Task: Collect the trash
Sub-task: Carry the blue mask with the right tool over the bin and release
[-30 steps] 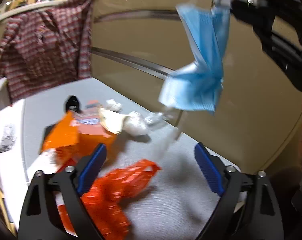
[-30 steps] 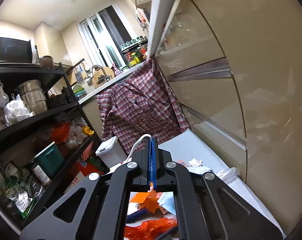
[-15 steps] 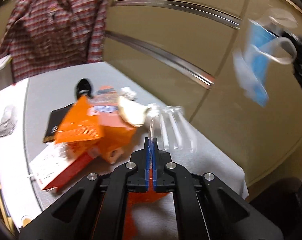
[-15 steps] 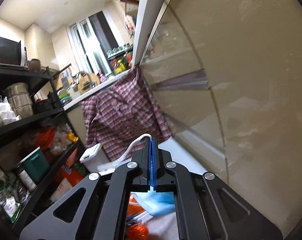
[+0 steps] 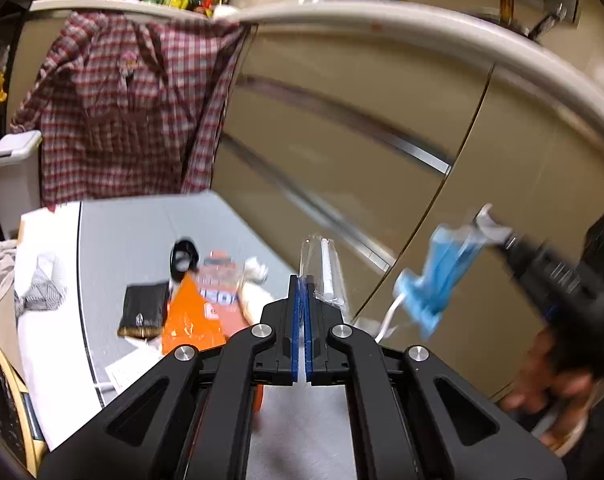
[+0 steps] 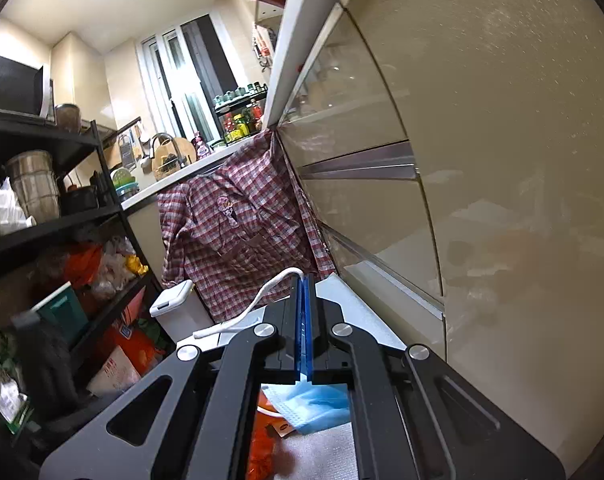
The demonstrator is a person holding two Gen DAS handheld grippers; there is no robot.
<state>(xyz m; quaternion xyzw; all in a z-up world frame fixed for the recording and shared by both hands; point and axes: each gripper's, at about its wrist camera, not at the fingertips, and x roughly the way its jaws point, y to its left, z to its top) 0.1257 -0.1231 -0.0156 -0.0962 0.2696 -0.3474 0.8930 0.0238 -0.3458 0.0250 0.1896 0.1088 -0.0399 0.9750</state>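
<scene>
crinkly clear wrapper (image 5: pixel 325 276), pleated, blurred blue mask (image 5: pixel 438 280)

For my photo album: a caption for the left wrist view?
Left gripper pinching a clear wrapper above littered table.

— How was the left claw (image 5: pixel 302 292) set?

— Its blue pads (image 5: pixel 295 320) were pressed flat together, the black linkage arms fanning out across the bottom of its own view, tips pointing up the middle of the frame.

— And the right claw (image 6: pixel 305 296)?

— Also clamped, blue pads meeting at the centre of its view. From the left camera it showed at the right edge (image 5: pixel 498 236), blurred, reaching in toward the upper left, with the person's hand (image 5: pixel 550 384) wrapped round its handle at the lower right.
</scene>
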